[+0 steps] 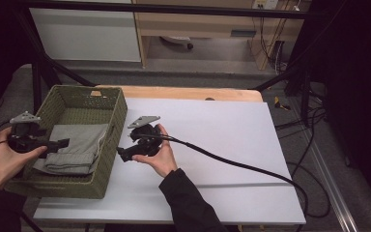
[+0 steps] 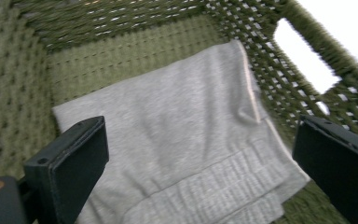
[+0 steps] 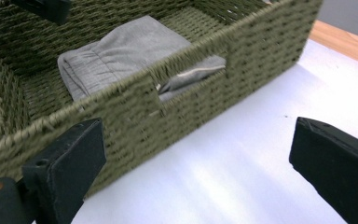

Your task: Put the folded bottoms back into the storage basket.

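Folded grey garment (image 1: 75, 147) lies flat on the floor of the green woven basket (image 1: 110, 145), toward the near end and against the side wall that carries the handle cut-out. The basket stands at the left of the white tabletop (image 1: 232, 140).

Left tongs (image 1: 60, 143): held over the basket's left rim and reaching inward above the garment. In the left gripper view the jaws stand wide apart with the garment (image 2: 182, 154) between and beyond them; they grip nothing. This placement suits a descent onto the cloth, judged from the aim alone.

Right tongs (image 1: 121, 153): held outside the basket, just beside its right wall, above the tabletop. In the right gripper view the jaws are likewise spread wide and empty, facing the wall and its handle opening (image 3: 191, 74), through which a hem of the garment shows. The position appears suited to steadying the basket or waiting clear of the left hand.

Limits of view:
- The garment's type cannot be determined; a ribbed band is visible at one edge.
- The basket's near-left corner is covered by the left hand (image 1: 5, 159).
- Whether the left jaw tips touch the cloth cannot be told.
- Basket weave is motion-blurred in both gripper views.
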